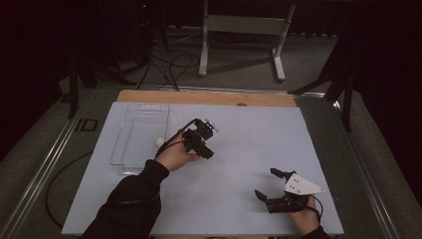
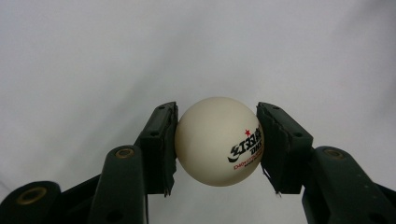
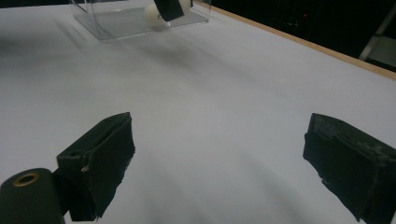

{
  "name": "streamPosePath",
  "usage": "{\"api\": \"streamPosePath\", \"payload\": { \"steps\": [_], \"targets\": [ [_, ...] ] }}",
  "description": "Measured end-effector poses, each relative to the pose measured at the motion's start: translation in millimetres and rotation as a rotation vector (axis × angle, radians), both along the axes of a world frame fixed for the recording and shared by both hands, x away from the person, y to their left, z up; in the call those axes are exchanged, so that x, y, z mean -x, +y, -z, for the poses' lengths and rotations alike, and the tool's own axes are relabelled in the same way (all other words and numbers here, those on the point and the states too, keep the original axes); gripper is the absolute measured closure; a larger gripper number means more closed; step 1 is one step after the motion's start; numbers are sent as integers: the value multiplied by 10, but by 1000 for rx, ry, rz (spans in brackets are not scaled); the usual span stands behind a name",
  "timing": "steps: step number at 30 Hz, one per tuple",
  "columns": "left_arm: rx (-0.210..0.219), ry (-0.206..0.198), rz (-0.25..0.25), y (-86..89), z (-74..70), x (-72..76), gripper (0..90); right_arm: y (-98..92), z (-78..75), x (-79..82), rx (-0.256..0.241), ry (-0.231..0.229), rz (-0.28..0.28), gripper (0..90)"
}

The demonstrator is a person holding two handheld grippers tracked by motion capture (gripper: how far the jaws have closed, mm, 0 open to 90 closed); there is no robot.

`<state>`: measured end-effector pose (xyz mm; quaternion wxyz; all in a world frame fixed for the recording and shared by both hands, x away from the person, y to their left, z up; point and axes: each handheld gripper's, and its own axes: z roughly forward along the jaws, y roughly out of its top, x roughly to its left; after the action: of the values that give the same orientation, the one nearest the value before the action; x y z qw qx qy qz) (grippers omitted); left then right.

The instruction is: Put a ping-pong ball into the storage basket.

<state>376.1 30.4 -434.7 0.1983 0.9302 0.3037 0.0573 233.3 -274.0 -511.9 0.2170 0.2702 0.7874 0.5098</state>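
Right gripper (image 1: 267,185): near edge of the table, jaws spread wide, nothing between the pads (image 3: 105,158), held low over the white surface.
Right hand (image 1: 306,216): at the bottom right corner, wrapped around the gripper's handle.
Table (image 1: 249,149): white top, wooden strip along the far edge.
Left gripper (image 1: 213,125): farther in, mid-table, just right of the tray, clamped on a ball.
Ping-pong ball (image 2: 219,141): white, black lettering and a small red star, squeezed between both pads, above plain white surface.
Left hand (image 1: 174,154): dark sleeve, gripping from below left.
Clear plastic tray (image 1: 130,149): far left of the table, second white ball (image 1: 159,142) inside near its right wall.
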Motion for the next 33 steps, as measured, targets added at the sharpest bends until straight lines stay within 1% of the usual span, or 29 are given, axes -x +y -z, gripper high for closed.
{"api": "streamPosePath", "payload": {
  "steps": [2,7,8,12,17,18,23,24,25,27,29,33],
  "targets": [
    [-5,-7,6,22,-29,22,514,2,-1,1,2,-2,0,86],
    [-19,-9,40,80,-103,77,514,-5,0,-1,0,-1,4,86],
    [-22,-8,40,90,-116,86,514,-5,-1,0,1,-1,4,86],
    [-22,-2,62,136,-167,108,514,-3,-2,0,2,-5,3,86],
    [-31,-11,77,193,-235,141,514,-6,-3,0,1,-5,3,86],
    [-31,-7,83,204,-249,148,514,-5,-2,0,1,-4,3,86],
    [-25,-9,88,260,-307,157,514,-1,-3,1,2,-4,2,86],
    [-26,-13,92,295,-348,162,514,0,-4,2,1,-4,2,86],
    [-19,-13,88,312,-368,164,514,-1,-2,0,1,-3,3,86],
    [-26,-21,91,346,-405,164,514,-1,1,-1,4,0,3,86],
    [-18,-22,83,383,-440,161,514,1,0,0,4,-1,2,86],
    [-20,-29,79,448,-503,161,514,2,0,1,5,-1,2,86]
  ]
}}
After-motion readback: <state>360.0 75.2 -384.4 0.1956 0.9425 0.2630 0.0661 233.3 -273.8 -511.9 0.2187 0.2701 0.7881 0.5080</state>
